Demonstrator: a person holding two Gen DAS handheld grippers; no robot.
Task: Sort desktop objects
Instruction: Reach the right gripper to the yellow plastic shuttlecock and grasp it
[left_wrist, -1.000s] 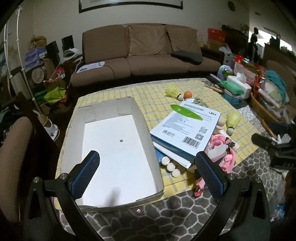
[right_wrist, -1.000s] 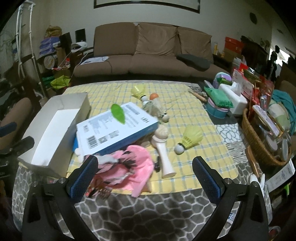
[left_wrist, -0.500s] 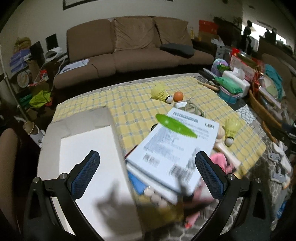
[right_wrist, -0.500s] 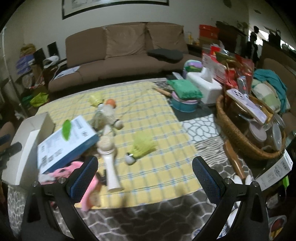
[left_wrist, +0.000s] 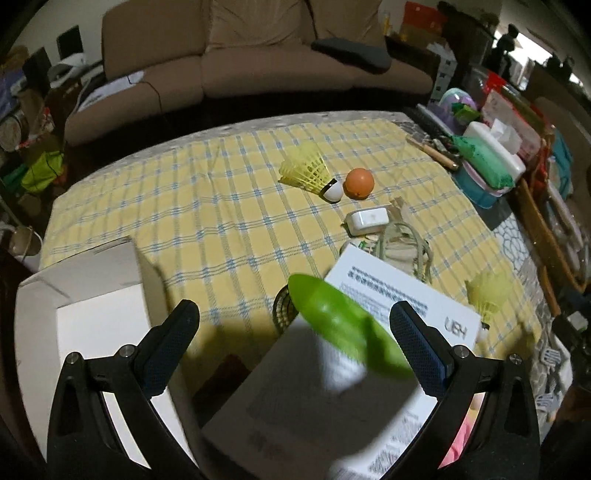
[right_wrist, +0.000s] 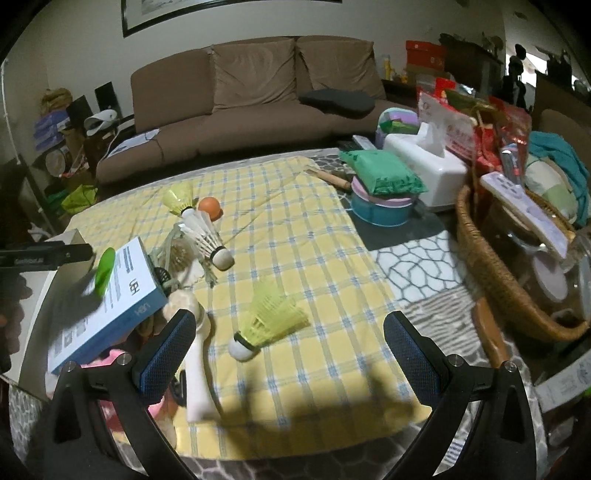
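My left gripper (left_wrist: 295, 343) is open above a white flat box (left_wrist: 332, 398) with a green leaf-shaped piece (left_wrist: 343, 328) lying on it. An open white cardboard box (left_wrist: 85, 314) stands to its left. Beyond lie a yellow shuttlecock (left_wrist: 308, 171), an orange ball (left_wrist: 359, 183) and a small white case (left_wrist: 367, 220). My right gripper (right_wrist: 290, 350) is open, with a second yellow shuttlecock (right_wrist: 269, 319) lying between and just past its fingers. A white shuttlecock (right_wrist: 207, 240), a white-handled brush (right_wrist: 195, 354) and the blue-edged box (right_wrist: 110, 306) lie to the left.
A yellow checked cloth (left_wrist: 221, 206) covers the table. On the right stand a wicker basket (right_wrist: 491, 273), a tissue box (right_wrist: 424, 170), a green pack on a blue tub (right_wrist: 380, 192) and a wooden stick (right_wrist: 332, 179). A brown sofa (right_wrist: 251, 96) is behind.
Both grippers have moved forward over the table. The left one has shifted right from the cardboard box to over the flat box; the right one has swung right toward the yellow shuttlecock.
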